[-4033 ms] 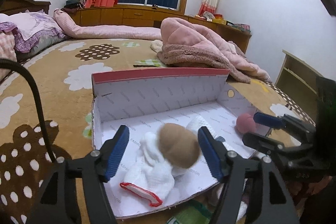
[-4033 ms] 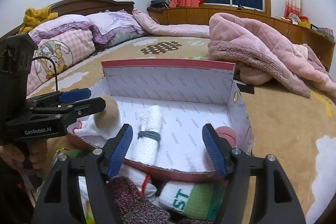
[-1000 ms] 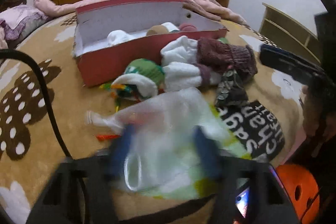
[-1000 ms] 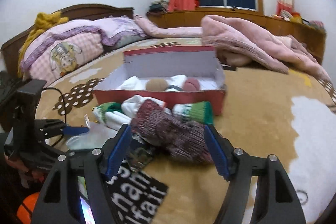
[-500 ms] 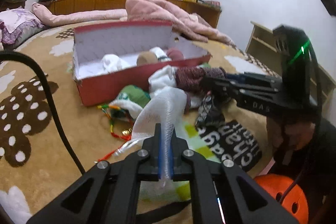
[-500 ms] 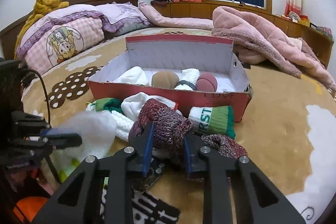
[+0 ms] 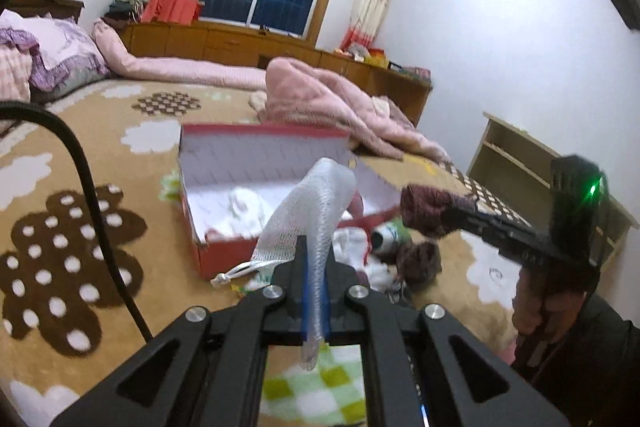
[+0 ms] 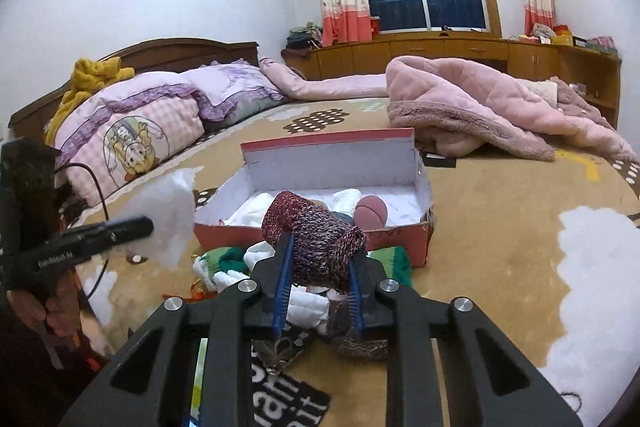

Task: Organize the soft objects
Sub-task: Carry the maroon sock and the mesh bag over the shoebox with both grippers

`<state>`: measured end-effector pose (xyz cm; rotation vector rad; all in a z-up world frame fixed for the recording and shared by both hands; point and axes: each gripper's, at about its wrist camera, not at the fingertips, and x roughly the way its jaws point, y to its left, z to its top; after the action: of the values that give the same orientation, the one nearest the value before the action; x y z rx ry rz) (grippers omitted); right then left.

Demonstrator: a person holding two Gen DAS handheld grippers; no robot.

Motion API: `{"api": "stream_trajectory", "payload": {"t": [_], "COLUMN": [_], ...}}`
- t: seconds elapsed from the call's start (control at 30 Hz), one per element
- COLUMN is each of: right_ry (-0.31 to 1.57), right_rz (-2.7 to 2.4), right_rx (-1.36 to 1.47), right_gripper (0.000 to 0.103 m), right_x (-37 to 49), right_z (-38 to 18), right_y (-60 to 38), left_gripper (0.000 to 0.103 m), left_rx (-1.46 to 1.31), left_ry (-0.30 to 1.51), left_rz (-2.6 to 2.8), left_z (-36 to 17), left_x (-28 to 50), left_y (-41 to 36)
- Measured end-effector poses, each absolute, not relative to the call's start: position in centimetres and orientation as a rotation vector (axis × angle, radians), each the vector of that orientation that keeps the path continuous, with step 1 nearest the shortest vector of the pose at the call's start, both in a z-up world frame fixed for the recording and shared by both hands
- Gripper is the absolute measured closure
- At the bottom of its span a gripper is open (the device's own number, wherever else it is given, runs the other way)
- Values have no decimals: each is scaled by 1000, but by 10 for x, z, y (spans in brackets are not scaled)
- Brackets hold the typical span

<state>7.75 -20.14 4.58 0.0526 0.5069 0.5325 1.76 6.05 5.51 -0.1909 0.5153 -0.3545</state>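
A wide bed covered by a tan plush blanket (image 8: 500, 211) with brown and white cloud shapes filled both views. On it, towards the window, lay a crumpled pink fleece quilt (image 8: 472, 99), and at the headboard side a pink checked pillow with a cartoon print (image 8: 132, 135).

In the middle of the blanket stood an open red cardboard box with a white printed lining (image 8: 404, 237), its lid flap upright at the far side. Inside it lay rolled white socks (image 8: 348, 197), a dusty-pink ball (image 8: 371, 211) against the near wall, and a tan round item mostly hidden from the right wrist view.

Just in front of the box's near wall sat a loose heap of socks: a green-and-white rolled sock (image 8: 224, 259) to the left and white socks (image 8: 308, 303) beneath the right tool.

The right gripper (image 8: 318, 291) was clamped on a maroon and purple knitted sock (image 8: 312, 243), which stood up between the blue pads, raised above the heap and short of the box. The left gripper (image 7: 316, 291) was pinched tight on a white mesh drawstring bag (image 7: 316, 203), which arched upward from the closed pads, lifted clear of the blanket near the box's front-left corner, its knotted white cord (image 7: 236, 273) dangling to the left.
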Motion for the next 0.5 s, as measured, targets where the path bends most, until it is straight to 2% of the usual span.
{"api": "stream_trajectory", "payload": {"t": [0.5], "right_ry": [490], "right_rz": [468], "right_rx": [62], "right_gripper": [78], "right_x": [89], "right_z": [42], "right_y": [-198], "left_gripper": [99], "left_rx": [-179], "left_ry": [468], "left_rz": [-266], "left_z": [58], "left_x": [51], "left_y": [72]}}
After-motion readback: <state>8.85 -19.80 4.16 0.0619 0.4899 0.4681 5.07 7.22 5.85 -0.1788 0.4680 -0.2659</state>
